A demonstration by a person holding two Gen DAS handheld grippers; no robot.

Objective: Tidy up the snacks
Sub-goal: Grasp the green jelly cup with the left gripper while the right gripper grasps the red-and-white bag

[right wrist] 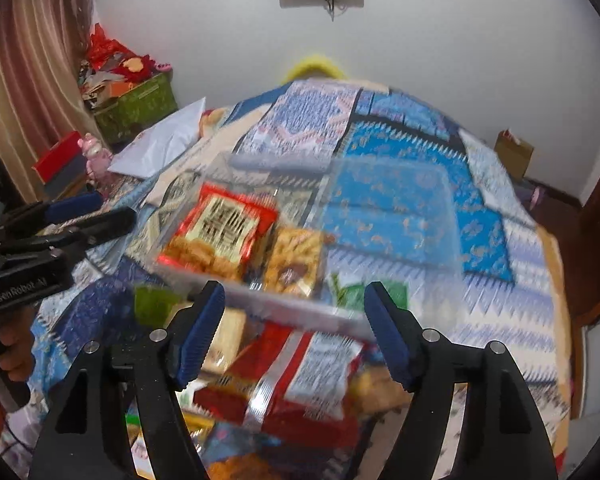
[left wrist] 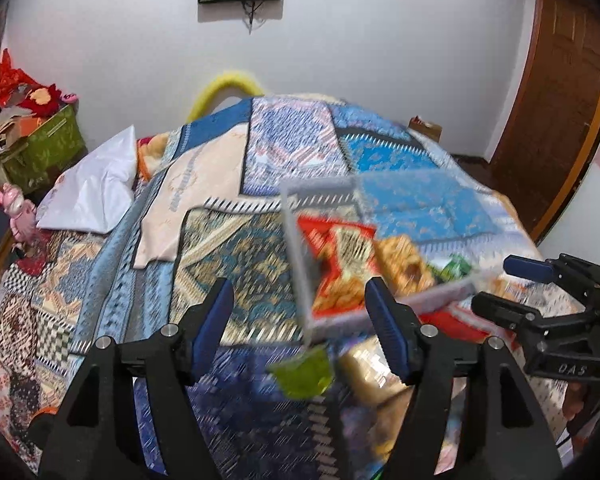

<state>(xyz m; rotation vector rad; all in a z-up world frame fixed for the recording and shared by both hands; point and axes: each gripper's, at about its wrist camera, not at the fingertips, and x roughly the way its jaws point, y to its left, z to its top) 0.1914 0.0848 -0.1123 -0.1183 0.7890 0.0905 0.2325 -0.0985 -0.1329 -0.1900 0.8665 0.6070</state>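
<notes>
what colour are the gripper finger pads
Blue, ribbed pads on black fingers; the right wrist view shows them best.

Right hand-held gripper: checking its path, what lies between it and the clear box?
In the right wrist view, loose snack packets lie between the right hand-held gripper and the clear box.

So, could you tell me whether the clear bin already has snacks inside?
Yes: the clear bin holds a red packet and a yellow one.
</notes>
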